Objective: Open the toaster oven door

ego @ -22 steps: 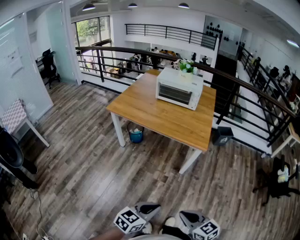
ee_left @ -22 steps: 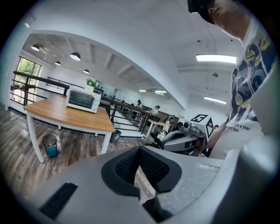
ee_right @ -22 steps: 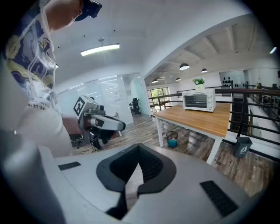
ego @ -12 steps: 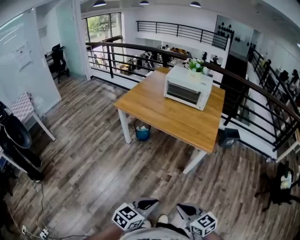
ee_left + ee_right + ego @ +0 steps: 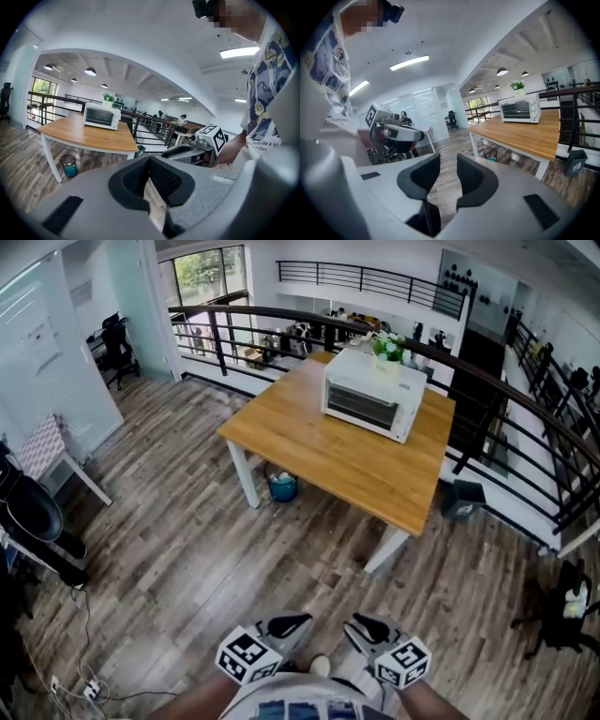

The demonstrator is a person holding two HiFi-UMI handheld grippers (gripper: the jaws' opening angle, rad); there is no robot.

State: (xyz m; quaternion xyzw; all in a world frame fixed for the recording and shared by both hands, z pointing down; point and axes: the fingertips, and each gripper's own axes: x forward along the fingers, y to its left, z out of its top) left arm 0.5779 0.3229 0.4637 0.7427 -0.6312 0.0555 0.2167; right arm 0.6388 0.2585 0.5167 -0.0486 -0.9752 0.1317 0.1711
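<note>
Person has edged nearer: bench (image 5: 319, 460) with toaster oven (image 5: 370, 395), door closed, looms larger at 12 o'clock, yet well apart from left gripper (image 5: 286, 624), jaws pinched on nothing, and right gripper (image 5: 367, 627), jaws parted, empty; approach likely unfinished.

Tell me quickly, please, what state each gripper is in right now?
Left gripper: closed, jaw tips together, nothing held.
Right gripper: open, jaws apart, nothing between them.
</note>
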